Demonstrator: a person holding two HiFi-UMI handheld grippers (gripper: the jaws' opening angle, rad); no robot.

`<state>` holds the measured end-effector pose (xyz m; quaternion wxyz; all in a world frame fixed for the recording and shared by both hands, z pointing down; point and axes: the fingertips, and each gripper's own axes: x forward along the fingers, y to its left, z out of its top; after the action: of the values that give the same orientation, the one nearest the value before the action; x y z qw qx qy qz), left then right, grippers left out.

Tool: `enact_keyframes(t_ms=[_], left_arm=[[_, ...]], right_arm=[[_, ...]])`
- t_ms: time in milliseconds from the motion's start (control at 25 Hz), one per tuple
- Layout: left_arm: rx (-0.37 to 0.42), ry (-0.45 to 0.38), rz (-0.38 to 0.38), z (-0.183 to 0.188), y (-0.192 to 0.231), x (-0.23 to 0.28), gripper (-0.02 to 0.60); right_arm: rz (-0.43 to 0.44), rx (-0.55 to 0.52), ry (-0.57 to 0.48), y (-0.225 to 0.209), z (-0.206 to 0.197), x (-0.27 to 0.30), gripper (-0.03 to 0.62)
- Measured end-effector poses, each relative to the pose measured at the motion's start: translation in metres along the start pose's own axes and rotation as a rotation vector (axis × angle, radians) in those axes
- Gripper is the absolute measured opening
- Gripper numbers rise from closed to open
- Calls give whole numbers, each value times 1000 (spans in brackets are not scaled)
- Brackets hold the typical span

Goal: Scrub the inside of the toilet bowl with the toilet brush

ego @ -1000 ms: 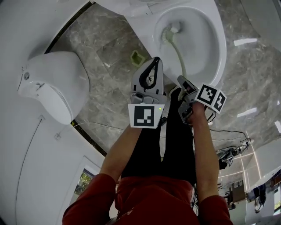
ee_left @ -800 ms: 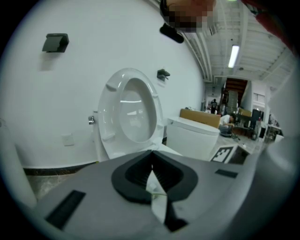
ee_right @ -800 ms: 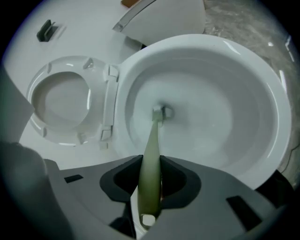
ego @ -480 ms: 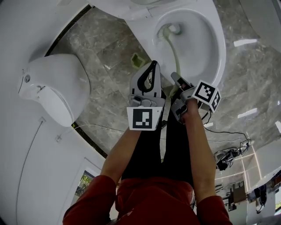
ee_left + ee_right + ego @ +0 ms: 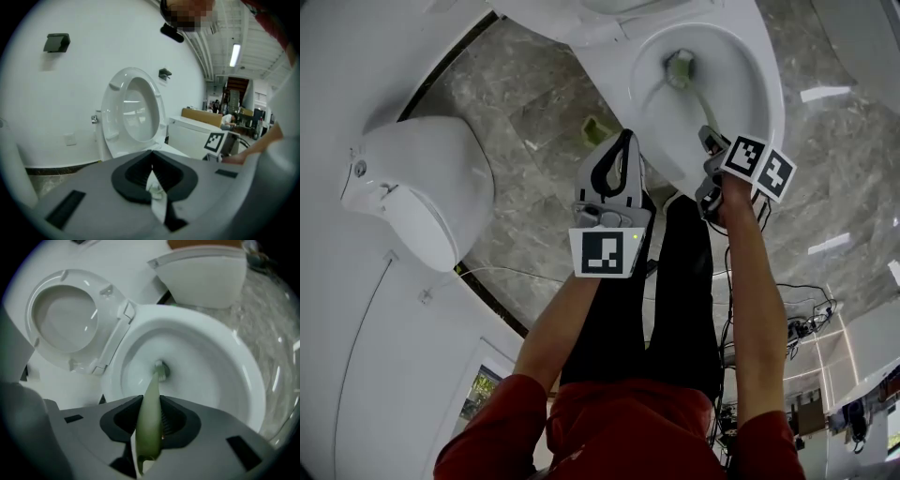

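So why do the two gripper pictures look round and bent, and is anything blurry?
Both gripper views are fisheye: dark corners, curved walls. In the right gripper view the brush handle blurs up close. The head view shows glare strips on the floor.

No readable text, brand or number; only square markers (image 5: 602, 253) on cubes of the left gripper (image 5: 627, 134) and right gripper (image 5: 709, 139)

overhead plus close-ups, shared toilet bowl (image 5: 771, 92)
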<state>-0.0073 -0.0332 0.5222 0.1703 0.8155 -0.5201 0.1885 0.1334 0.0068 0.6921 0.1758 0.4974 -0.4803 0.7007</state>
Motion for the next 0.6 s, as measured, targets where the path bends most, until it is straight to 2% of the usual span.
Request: enact_keyframes(t_ms=[160,320,400,600], left_arm=[[-23,14,-5,-1,-5,2,0],[-33,17,-4,-1,-2,3,0],[-33,12,4,-1,2,4,0],[-33,3,7,2,9,5,0]], right_arm=[[-132,-299,-102,4,50,-31,107],[-221,-577,-186,38,69,-58,107],[-273,-642,-204,43,74,-55,107],[-352,-639,-114,22,88,-5,107]])
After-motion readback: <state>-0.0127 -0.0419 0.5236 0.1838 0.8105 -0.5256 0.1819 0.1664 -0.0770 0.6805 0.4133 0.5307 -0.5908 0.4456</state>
